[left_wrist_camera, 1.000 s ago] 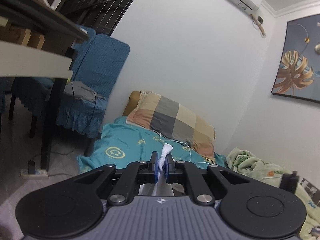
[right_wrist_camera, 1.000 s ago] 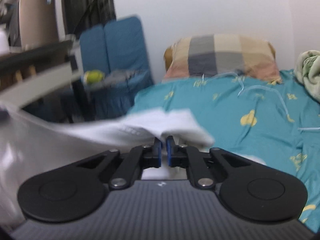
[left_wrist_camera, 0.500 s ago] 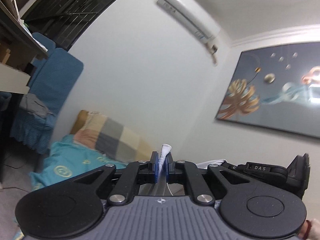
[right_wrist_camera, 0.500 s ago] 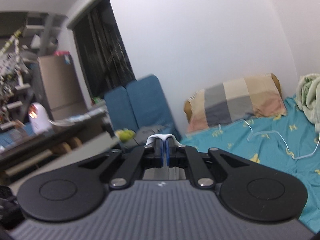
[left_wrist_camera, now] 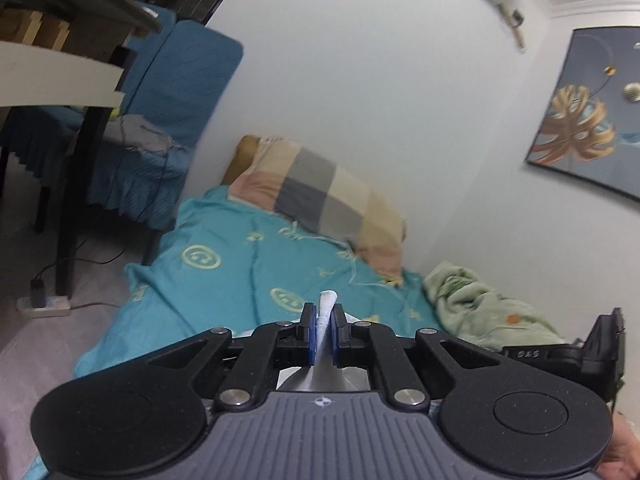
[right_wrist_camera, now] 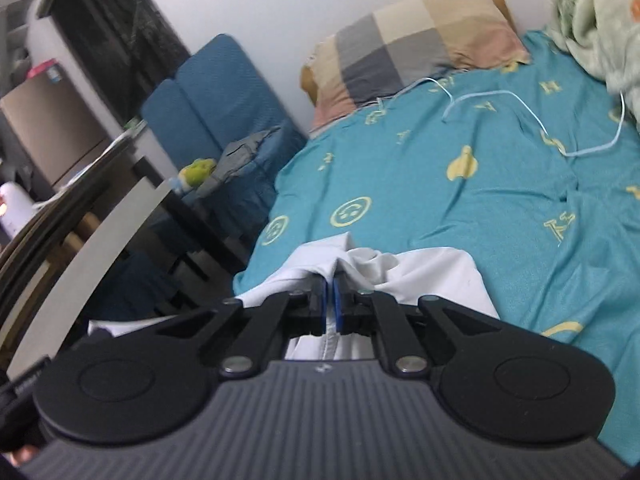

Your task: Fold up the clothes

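A checked pillow (right_wrist_camera: 416, 36) lies upper centre on the teal bed (right_wrist_camera: 460, 208). Lower centre, both claws, left (left_wrist_camera: 324, 334) and right (right_wrist_camera: 330, 306), clench the white garment (right_wrist_camera: 432, 276).

White garment (right_wrist_camera: 432, 276); teal bedsheet (right_wrist_camera: 480, 208), yellow smileys; checked grey-beige-pink pillow (right_wrist_camera: 416, 40); blue chair (left_wrist_camera: 188, 80).

left claw (left_wrist_camera: 323, 320) clamped, right claw (right_wrist_camera: 330, 293) clamped
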### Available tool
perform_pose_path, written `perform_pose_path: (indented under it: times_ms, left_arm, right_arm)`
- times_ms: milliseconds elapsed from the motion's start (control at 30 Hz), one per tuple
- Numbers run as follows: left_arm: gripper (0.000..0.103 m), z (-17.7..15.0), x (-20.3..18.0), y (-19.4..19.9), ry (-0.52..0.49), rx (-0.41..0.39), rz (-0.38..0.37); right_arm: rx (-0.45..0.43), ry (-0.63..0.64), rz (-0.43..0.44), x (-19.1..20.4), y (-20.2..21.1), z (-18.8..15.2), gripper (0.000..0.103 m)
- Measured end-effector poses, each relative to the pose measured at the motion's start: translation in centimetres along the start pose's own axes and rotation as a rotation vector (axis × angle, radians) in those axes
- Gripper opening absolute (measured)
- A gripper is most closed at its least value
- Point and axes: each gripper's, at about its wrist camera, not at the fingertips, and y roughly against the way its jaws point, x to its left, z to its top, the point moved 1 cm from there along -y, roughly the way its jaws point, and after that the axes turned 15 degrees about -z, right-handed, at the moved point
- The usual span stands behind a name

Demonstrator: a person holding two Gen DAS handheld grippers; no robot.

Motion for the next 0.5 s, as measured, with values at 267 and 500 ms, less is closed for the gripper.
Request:
perform_pose_path:
  times_ms: [267,500]
  left_arm:
    - [0.008,1.8,1.4,0.0,0.072,-0.021,0.058]
    - [0.008,1.9,0.9,0.3,0.074,-0.02,0.061]
  right_arm:
    - [-0.066,0.159,0.024,1.9,3.2,0.4,0.051]
    - [-0.07,0.29,0.04,2.9,4.1,0.0,0.056]
